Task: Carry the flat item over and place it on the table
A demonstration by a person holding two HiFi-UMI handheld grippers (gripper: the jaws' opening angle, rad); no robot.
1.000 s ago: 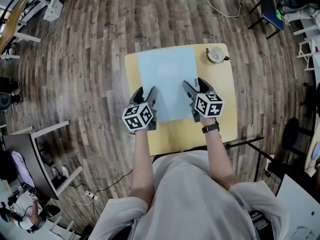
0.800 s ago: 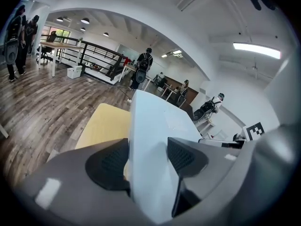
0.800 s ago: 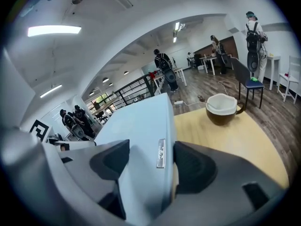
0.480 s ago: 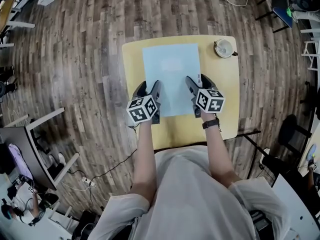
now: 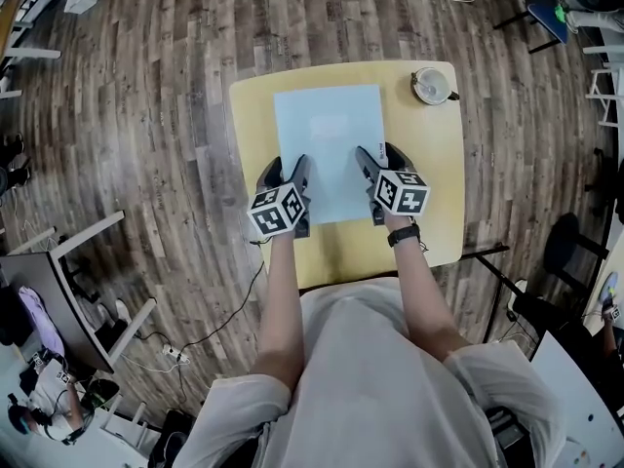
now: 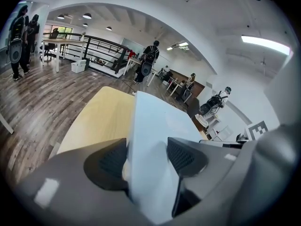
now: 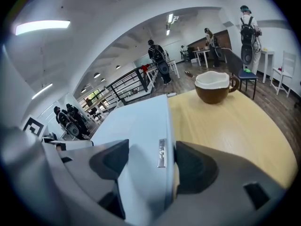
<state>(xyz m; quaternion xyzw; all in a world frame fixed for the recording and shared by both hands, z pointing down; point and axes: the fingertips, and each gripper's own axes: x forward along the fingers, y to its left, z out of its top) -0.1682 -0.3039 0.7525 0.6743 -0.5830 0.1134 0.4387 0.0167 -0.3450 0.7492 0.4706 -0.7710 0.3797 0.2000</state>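
The flat item is a pale blue rectangular board, held level over the yellow table. My left gripper is shut on the board's near left edge. My right gripper is shut on its near right edge. In the left gripper view the board runs away between the jaws of the left gripper, with the table to its left. The right gripper view shows the right gripper clamped on the board. Whether the board touches the table I cannot tell.
A brown cup with a white inside stands at the table's far right corner, also in the right gripper view as the cup. Wooden floor surrounds the table. Chairs and desks stand at the room's edges, and people stand far off.
The board now lies wholly inside the table's outline, with a yellow strip showing past its far edge. Both grippers keep their hold on it.
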